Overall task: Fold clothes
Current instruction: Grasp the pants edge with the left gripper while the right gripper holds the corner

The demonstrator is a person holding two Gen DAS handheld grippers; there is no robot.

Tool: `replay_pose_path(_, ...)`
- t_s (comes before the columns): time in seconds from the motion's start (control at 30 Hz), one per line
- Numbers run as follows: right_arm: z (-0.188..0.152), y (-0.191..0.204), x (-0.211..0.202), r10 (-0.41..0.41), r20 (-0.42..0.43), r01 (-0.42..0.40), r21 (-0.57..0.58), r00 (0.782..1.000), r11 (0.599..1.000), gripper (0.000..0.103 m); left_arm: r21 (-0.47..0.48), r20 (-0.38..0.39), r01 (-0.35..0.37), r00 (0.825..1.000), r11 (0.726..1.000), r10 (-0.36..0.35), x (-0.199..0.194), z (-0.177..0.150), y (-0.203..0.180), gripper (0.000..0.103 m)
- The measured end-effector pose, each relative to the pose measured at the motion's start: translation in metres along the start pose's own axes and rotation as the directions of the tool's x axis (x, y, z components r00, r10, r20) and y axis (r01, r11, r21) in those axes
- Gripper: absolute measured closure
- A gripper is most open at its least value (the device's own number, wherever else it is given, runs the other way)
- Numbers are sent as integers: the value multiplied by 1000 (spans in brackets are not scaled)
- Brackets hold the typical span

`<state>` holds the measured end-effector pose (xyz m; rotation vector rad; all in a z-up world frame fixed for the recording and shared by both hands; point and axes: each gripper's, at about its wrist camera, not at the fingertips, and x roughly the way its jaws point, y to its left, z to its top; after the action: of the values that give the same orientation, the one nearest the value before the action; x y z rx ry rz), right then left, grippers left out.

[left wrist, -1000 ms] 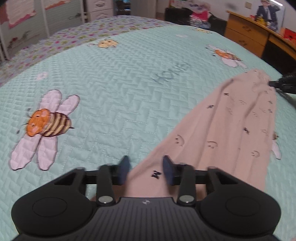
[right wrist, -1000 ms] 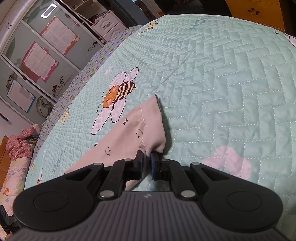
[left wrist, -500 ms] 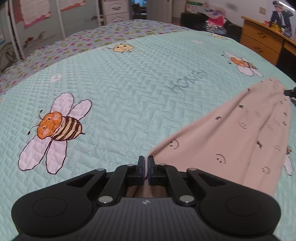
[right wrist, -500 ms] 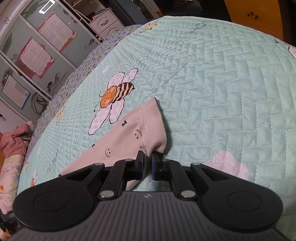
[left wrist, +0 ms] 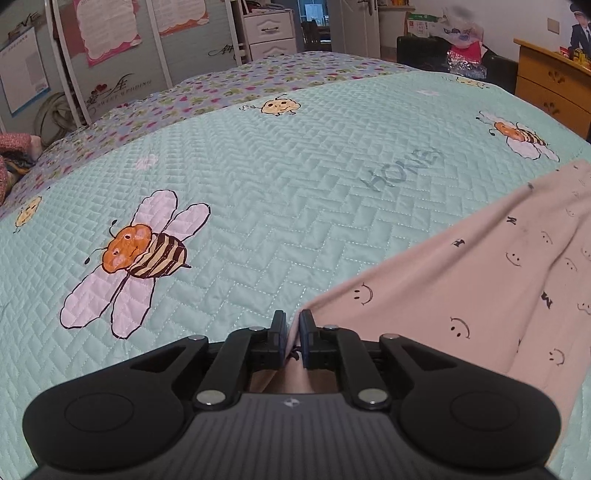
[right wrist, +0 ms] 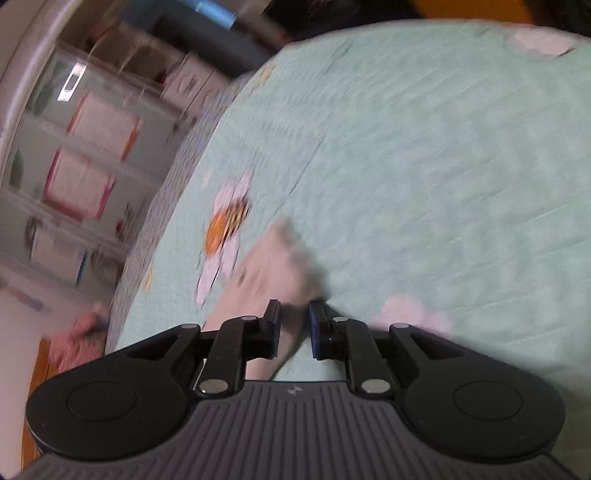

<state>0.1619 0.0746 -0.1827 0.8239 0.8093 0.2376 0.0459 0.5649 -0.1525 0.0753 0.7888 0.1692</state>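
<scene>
A pale pink garment printed with small smiley faces lies stretched over the mint quilted bedspread, running from the lower middle to the right edge. My left gripper is shut on its near corner, and the cloth rises in a peak between the pads. The right wrist view is blurred by motion. There my right gripper has its jaws opening, and the other end of the garment lies loose in the gap between them on the bedspread.
A large bee picture is stitched into the quilt left of the garment. A floral sheet covers the far part of the bed. Beyond stand a white drawer unit, wardrobe doors with pink posters and a wooden dresser.
My left gripper closed on the garment's corner and tilted upward. My right gripper, shut on the other end before, has parted its jaws and swung sideways, which blurs its view.
</scene>
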Motion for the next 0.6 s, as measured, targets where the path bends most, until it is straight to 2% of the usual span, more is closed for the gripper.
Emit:
replay_pose_path(0.1,8,11,0,-36,24,38,-108,999,993,79,-16,8,7,1000,1000,-7,0,-1,1,95)
replay_pose_path(0.17,12,19,14,-21,-5,20,-134,1000,991,76,-30,12,13,1000,999,-12,0,-2,2,95)
replay_pose_path(0.23,15,30,33,-53,-36,45,-187,998,981,72,-39,14,16,1000,999,-16,0,-2,3,95)
replay_pose_path(0.3,18,34,46,-39,-52,29,-194,998,981,67,-41,10,18,1000,999,-18,1,-1,3,95)
replay_pose_path(0.37,23,37,56,-23,-59,12,-188,998,982,66,-35,4,21,1000,999,-21,1,0,3,95)
replay_pose_path(0.4,24,39,59,-36,-64,22,-209,997,978,67,-30,-1,23,1000,999,-23,1,1,3,95)
replay_pose_path(0.43,25,41,62,-49,-69,32,-230,996,973,75,-27,-6,24,1000,999,-24,2,2,3,94)
replay_pose_path(0.47,26,44,64,-63,-74,42,-251,995,967,85,-27,-10,24,1000,999,-24,2,3,4,94)
replay_pose_path(0.5,28,46,67,-75,-79,51,-273,994,961,100,-29,-12,21,1000,999,-21,3,4,4,93)
replay_pose_path(0.6,28,54,64,-100,-62,72,-356,993,932,100,-27,-5,2,1000,1000,-3,4,5,2,90)
